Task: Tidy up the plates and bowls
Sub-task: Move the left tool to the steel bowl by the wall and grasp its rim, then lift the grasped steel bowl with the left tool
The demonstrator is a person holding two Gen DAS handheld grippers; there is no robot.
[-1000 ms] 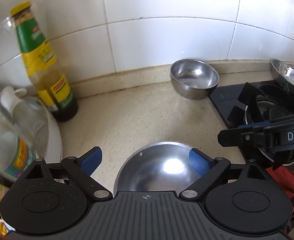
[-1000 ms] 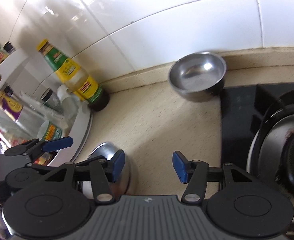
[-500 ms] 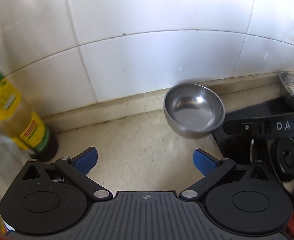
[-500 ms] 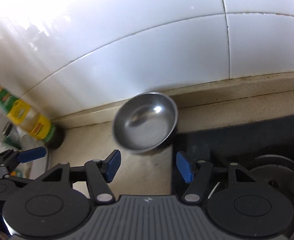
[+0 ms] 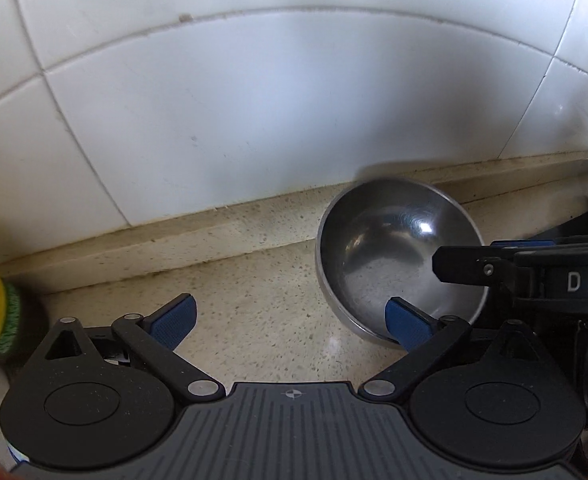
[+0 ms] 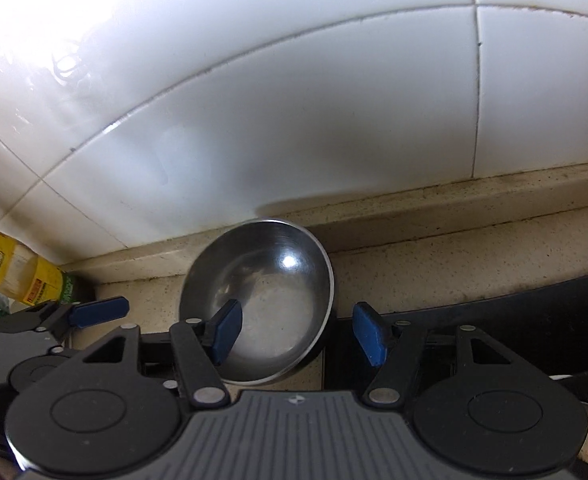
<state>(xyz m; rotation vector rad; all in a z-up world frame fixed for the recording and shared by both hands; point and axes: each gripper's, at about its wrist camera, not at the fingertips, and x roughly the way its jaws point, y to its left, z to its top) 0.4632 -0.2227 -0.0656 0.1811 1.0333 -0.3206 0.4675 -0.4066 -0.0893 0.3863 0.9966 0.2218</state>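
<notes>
Steel bowl (image 6: 260, 296) sits on the counter (image 5: 254, 312) by the tiled wall, right claw (image 6: 294, 334) straddling its rim, jaws apart, left claw (image 5: 290, 318) wide and empty (nothing gripped): closing off-centre could skid the bowl into the stove edge.

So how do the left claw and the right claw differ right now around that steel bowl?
The left claw gapes wide, mostly over bare counter; the right claw stands narrower, straddling the steel bowl's right rim. One left pad overlaps the bowl's near edge; one right pad sits over the bowl. Both have blue pads and grip nothing.
</notes>
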